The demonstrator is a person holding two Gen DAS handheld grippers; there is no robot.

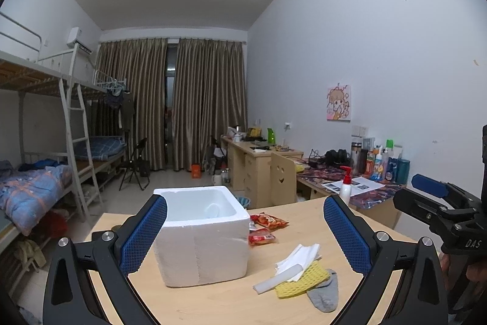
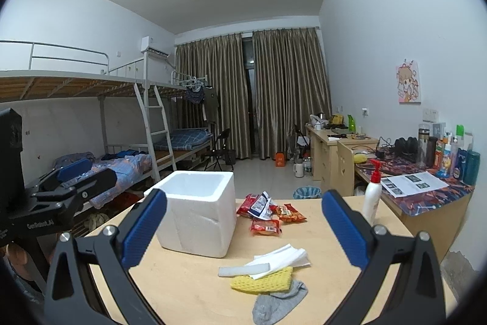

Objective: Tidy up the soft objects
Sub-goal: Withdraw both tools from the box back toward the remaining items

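Left wrist view:
- The left gripper (image 1: 245,229) hangs above the counter (image 1: 213,303) with its blue-padded fingers (image 1: 143,230) spread wide and nothing between them.
- A white foam box (image 1: 202,236), open at the top, stands upright on the counter between the fingers as seen from here, nearer the left one.
- Just right of the box lie red snack packets (image 1: 266,229), close to its far corner.
- Nearer the camera a small pile lies on the counter: white paper (image 1: 299,256), a white foam strip (image 1: 278,279), a yellow net (image 1: 304,279) and a grey sock (image 1: 325,293). The strip and paper rest on the net, and the sock touches the net's near edge.
- The right gripper (image 1: 438,197) shows at the right edge, side on, so its opening cannot be told here.
- A white pump bottle (image 1: 345,185) stands beyond the counter's far edge.

Right wrist view:
- The right gripper (image 2: 243,226) is also wide open and empty, held above the counter (image 2: 188,294).
- The box (image 2: 197,212) stands left of centre, with the packets (image 2: 268,212) just beside it to the right.
- The pile lies in front of the box: strip (image 2: 243,269) and paper (image 2: 283,258) on the net (image 2: 261,280), with the sock (image 2: 278,303) nearest the camera.
- The bottle (image 2: 373,197) stands upright at the counter's far right.
- The left gripper (image 2: 76,175) shows at the left edge.
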